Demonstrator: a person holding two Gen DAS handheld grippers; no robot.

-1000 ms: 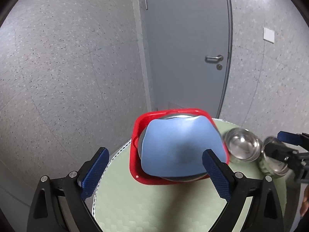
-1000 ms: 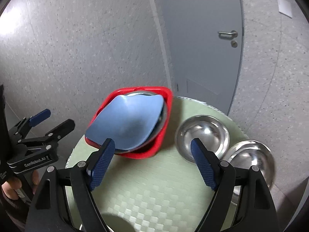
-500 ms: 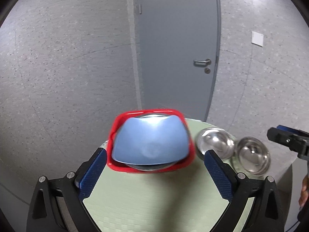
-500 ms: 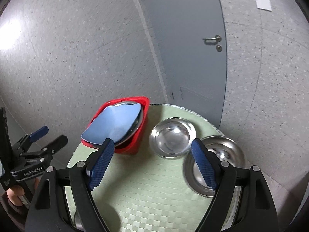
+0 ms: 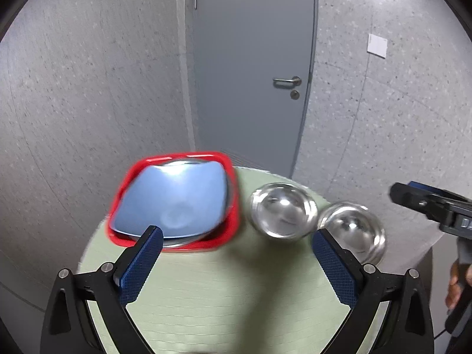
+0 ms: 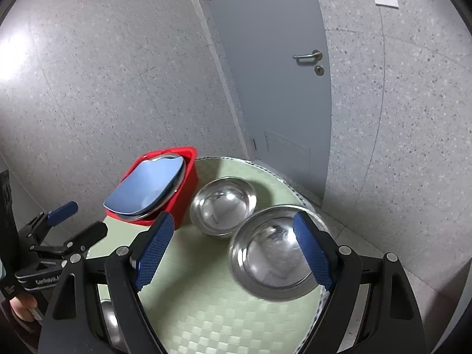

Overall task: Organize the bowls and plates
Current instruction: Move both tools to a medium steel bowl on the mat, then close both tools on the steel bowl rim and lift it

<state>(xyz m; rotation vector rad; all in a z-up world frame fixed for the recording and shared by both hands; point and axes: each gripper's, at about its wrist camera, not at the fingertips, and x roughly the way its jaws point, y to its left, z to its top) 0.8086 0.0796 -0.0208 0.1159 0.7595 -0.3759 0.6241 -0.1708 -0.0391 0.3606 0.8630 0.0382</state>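
beside the red bin (image 6: 183, 203), two steel bowls (image 6: 222, 205) are sitting; both grippers (image 6: 233, 247) (image 5: 236, 265) are gaping wide, holding nothing.

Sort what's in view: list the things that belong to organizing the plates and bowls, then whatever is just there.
Job:
- blue plate
- metal plate under it
- red bin
- near steel bowl
- far steel bowl

Just there:
- green table
- grey door
- wall
- paper on wall
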